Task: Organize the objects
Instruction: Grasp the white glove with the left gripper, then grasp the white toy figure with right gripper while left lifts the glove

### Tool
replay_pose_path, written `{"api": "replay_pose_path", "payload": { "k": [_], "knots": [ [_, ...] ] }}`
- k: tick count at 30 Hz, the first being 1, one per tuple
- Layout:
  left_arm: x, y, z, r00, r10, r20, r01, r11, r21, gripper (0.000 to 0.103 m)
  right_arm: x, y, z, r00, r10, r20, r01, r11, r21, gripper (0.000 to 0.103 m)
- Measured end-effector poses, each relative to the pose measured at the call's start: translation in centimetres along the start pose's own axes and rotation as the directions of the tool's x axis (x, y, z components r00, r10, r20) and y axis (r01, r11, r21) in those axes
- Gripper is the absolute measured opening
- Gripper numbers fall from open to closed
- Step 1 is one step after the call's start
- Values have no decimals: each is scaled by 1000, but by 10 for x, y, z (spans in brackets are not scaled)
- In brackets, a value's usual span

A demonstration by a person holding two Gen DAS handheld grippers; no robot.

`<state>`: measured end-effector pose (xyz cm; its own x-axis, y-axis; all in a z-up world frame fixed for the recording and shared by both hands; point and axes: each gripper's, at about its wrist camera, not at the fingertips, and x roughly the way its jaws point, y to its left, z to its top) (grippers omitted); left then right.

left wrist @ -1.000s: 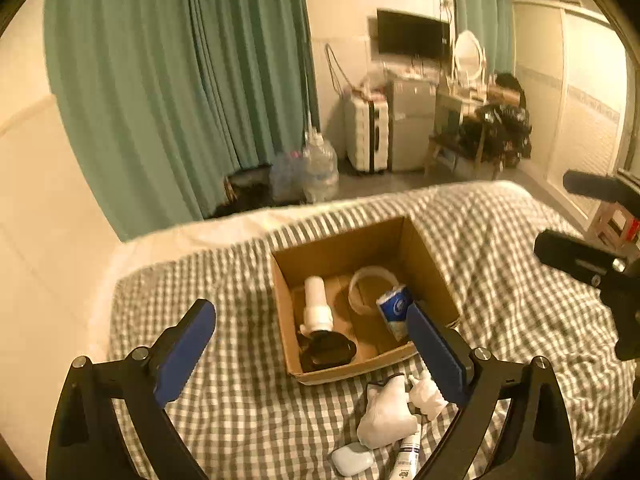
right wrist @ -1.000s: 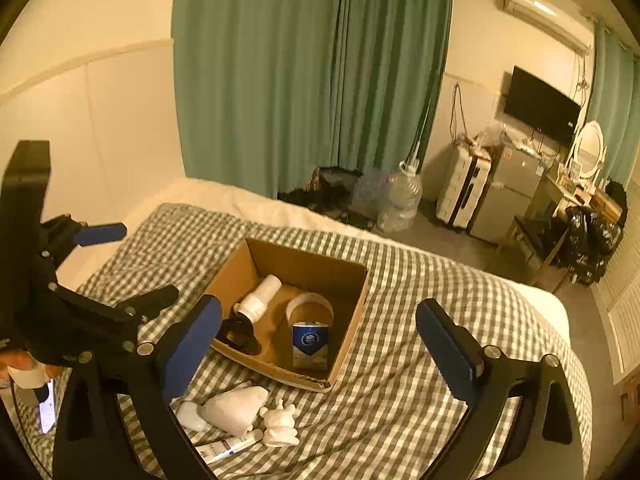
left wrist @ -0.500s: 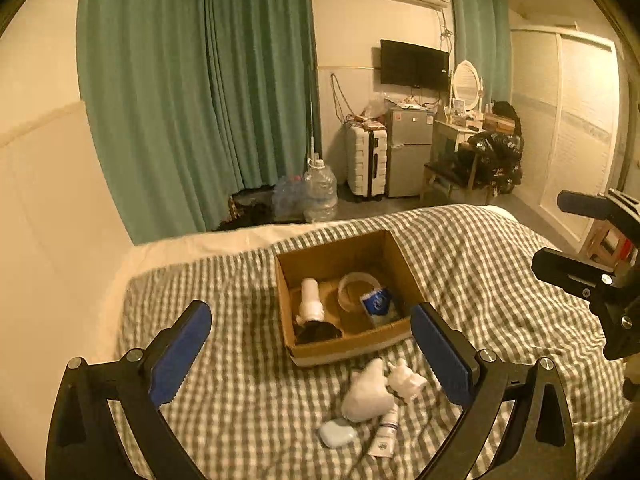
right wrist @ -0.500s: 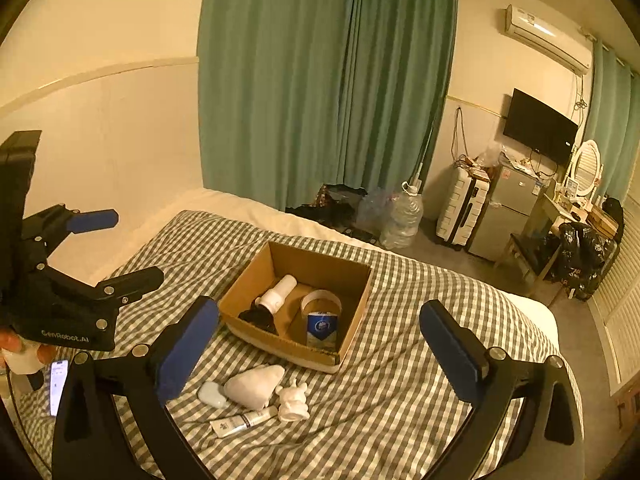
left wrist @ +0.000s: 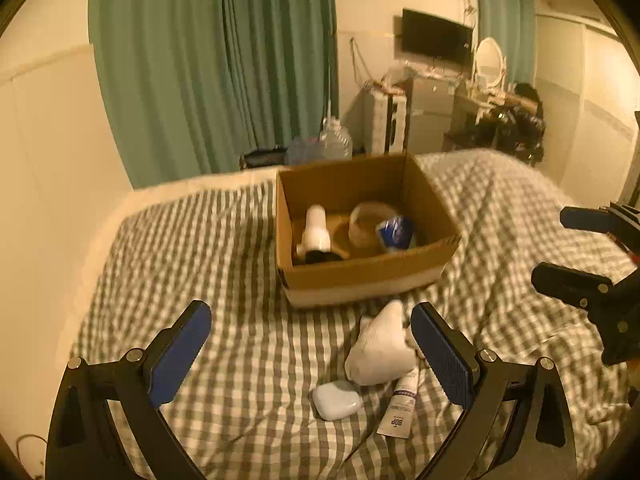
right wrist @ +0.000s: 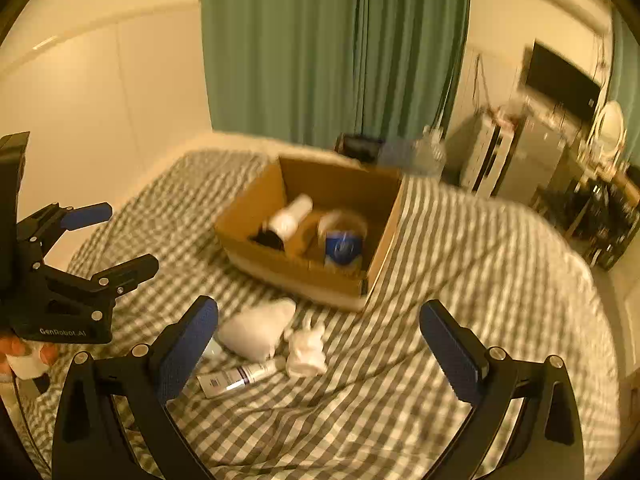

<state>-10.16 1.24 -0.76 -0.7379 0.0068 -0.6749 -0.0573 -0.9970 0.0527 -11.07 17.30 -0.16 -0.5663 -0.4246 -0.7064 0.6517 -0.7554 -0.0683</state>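
Hovering above the checked bed cover (left wrist: pixel 224 264), the left gripper (left wrist: pixel 312 352) has its blue-padded fingers (left wrist: pixel 180 354) wide apart and holds nothing. The right gripper (right wrist: pixel 320 344) is the same, its fingers (right wrist: pixel 454 354) spread apart and empty over the bed.

A cardboard box (left wrist: pixel 360 276) stands open on the bed, ahead of both grippers. Inside it lie a white bottle (left wrist: pixel 316 228) with a dark object (left wrist: pixel 320 256) at its near end, a clear round container (left wrist: pixel 368 224) and a blue and white packet (left wrist: pixel 394 232); the view is blurred, so finer detail cannot be told.

On the cover just in front of the box lies a small group of loose things. A white pouch (left wrist: pixel 382 348) is nearest to the box. A small white figure (right wrist: pixel 306 346) lies just beside it in the right wrist view. A white tube (left wrist: pixel 400 410) lies close to the pouch, and a pale blue case (left wrist: pixel 336 400) rests near the tube.

Green curtains (left wrist: pixel 216 64) hang behind the bed, and a television (left wrist: pixel 436 42) is on the far wall.
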Motion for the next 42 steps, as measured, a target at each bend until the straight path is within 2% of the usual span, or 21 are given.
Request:
{"api": "replay_pose_path", "payload": {
  "k": [3,8,12,14,18,20,24,26,27,28,29,31,33,37,42],
  "knots": [
    [28,-9,-15,999,-5,-38,5,1000,5,103,30,-4,-13,998,1,-56,-1,1000,2,101],
    [74,-27,-42,989,-76,-129,81,996,37,103,83,-8,-35,987,7,-161,-7,1000,3,101],
    [106,-41,-56,976,-58,-209,78,993,89,103,113,-12,-47,974,25,-227,-24,1000,8,98],
    [117,-43,-58,968,-64,-242,86,993,83,103,122,-16,-51,967,44,-250,-40,999,19,98],
    [141,-48,-60,945,-148,-292,164,986,31,103,129,-22,-53,960,82,-267,-70,996,56,98],
    [150,-51,-59,936,-183,-300,196,980,15,103,132,-24,-55,955,90,-281,-74,995,69,98],
    [168,-54,-60,908,-275,-316,271,961,-57,102,141,-23,-55,947,93,-308,-71,994,81,94],
    [172,-56,-62,896,-302,-326,299,952,-61,93,143,-23,-56,945,87,-316,-64,995,82,91],
    [171,-58,-62,885,-332,-327,330,942,-63,73,142,-23,-56,945,83,-317,-60,995,81,91],
    [168,-60,-62,872,-370,-321,368,927,-68,61,142,-22,-56,945,77,-317,-55,995,79,91],
    [165,-61,-62,874,-370,-314,371,927,-58,60,141,-22,-56,946,71,-316,-49,996,78,91],
    [158,-63,-62,897,-331,-294,341,940,-16,57,140,-21,-56,947,60,-316,-38,997,74,90],
    [150,-56,-62,913,-293,-284,298,954,-29,57,139,-22,-56,948,49,-315,-28,997,73,90],
    [133,-40,-65,937,-209,-280,208,978,-33,57,141,-19,-53,946,42,-321,-20,997,73,90],
    [116,-16,-65,959,-148,-240,146,989,-26,57,159,-2,-51,931,26,-365,-20,1000,20,86]
  ]
}}
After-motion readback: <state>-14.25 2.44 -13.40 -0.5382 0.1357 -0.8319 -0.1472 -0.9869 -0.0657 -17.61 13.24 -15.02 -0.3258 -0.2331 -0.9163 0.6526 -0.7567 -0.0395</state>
